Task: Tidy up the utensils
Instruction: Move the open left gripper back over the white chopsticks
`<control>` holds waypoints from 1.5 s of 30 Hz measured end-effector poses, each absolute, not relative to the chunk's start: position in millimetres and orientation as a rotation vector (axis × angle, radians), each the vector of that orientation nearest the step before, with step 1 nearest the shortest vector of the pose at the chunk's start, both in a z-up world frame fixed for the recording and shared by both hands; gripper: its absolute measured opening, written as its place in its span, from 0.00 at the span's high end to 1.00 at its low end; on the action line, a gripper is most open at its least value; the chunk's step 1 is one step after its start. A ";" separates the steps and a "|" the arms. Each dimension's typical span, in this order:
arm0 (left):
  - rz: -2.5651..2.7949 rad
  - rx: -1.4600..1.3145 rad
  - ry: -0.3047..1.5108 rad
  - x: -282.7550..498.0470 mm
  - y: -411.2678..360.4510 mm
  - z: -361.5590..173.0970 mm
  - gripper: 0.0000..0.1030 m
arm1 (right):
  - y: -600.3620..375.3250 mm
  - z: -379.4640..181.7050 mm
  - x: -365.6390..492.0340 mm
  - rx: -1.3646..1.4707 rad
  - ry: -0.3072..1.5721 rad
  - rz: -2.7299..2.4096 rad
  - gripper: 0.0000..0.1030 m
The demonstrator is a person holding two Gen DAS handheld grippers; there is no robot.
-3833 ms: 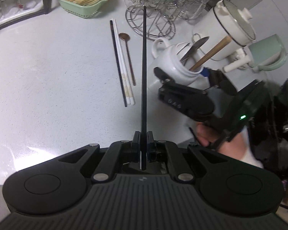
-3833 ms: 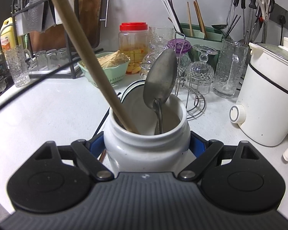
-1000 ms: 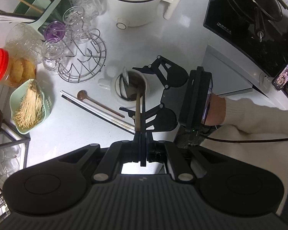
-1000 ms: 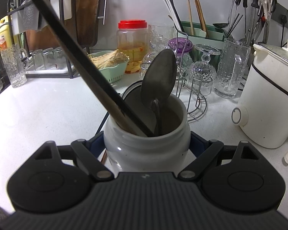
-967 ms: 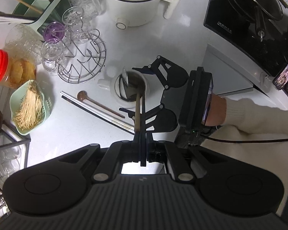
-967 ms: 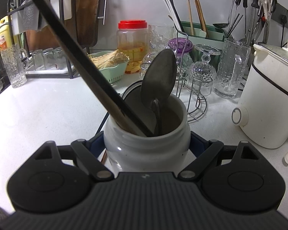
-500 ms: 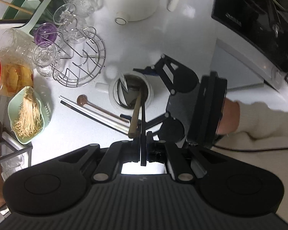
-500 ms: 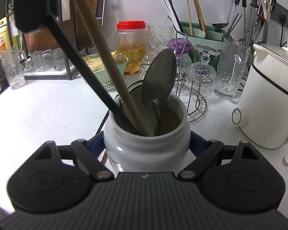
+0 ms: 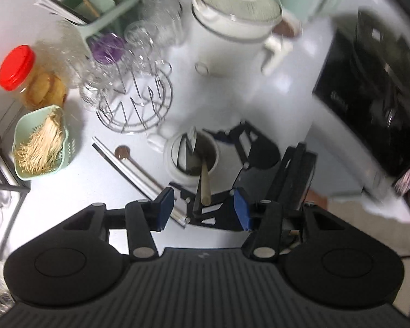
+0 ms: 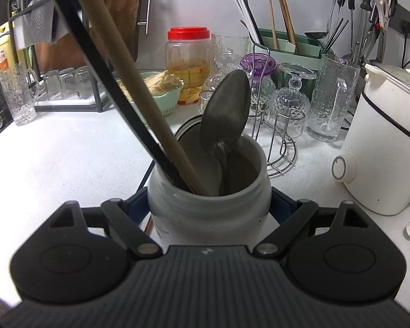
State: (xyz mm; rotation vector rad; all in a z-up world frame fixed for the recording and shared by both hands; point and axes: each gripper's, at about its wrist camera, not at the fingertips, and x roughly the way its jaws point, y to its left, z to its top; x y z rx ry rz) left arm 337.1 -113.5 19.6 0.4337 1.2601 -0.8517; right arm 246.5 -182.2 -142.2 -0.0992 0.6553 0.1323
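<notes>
Now the left gripper [image 9: 203, 207] is opening above the white jar [image 9: 191, 161].
Its fingers touch nothing; the right gripper [image 10: 209, 205] clamps the jar, black chopstick [image 10: 106, 82] inside.

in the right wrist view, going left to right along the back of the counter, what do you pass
yellow oil bottle → glass mug → red-lidded jar → purple-lidded glass → upside-down goblet → tall glass pitcher → white electric pot

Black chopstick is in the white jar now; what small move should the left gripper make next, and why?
Probably swing toward the chopsticks and small spoon lying on the counter: the left gripper jaws are opening with nothing pinched, and the right gripper clamps the white jar.
</notes>
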 end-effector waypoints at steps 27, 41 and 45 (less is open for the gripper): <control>-0.471 -0.057 0.952 309.0 19.5 -42.1 0.47 | -179.1 -138.7 250.7 -0.078 0.694 0.086 0.12; -0.480 -0.046 1.010 322.1 -6.7 -92.0 0.47 | -191.9 -137.3 245.8 -0.059 0.699 0.019 0.12; -0.474 -0.053 1.021 324.7 -13.4 -107.2 0.47 | -198.4 -137.4 244.0 -0.061 0.700 0.027 0.12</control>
